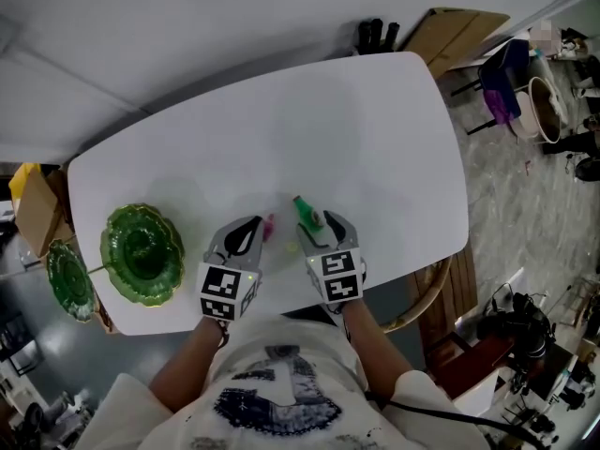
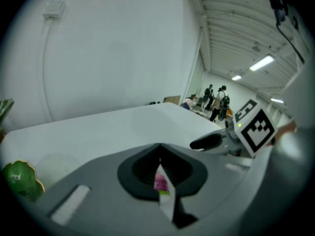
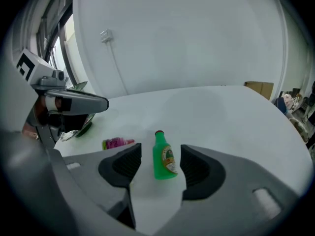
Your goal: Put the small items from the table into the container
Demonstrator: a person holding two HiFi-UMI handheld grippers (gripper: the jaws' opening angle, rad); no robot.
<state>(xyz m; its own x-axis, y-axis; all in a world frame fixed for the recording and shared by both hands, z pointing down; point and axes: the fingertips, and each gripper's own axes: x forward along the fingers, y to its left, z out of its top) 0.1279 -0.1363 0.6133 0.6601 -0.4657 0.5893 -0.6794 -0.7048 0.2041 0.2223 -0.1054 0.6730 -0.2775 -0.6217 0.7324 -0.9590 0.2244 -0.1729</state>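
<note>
A small green bottle (image 1: 307, 214) with a red cap lies on the white table (image 1: 281, 129). My right gripper (image 1: 321, 231) hovers over it, open, and the bottle (image 3: 165, 159) lies between its two pads without touching either. My left gripper (image 1: 247, 236) is shut on a thin packet (image 2: 161, 183) printed pink and green. A separate pink item (image 3: 117, 142) lies on the table between the two grippers, showing as a pink spot (image 1: 269, 225) in the head view. The green scalloped bowl (image 1: 141, 254) stands at the table's left end, to the left of my left gripper.
A second green dish (image 1: 70, 279) sits off the table's left edge beside a cardboard box (image 1: 36, 209). A wooden chair (image 1: 433, 293) stands at the near right corner. People (image 2: 216, 102) stand far off in the room.
</note>
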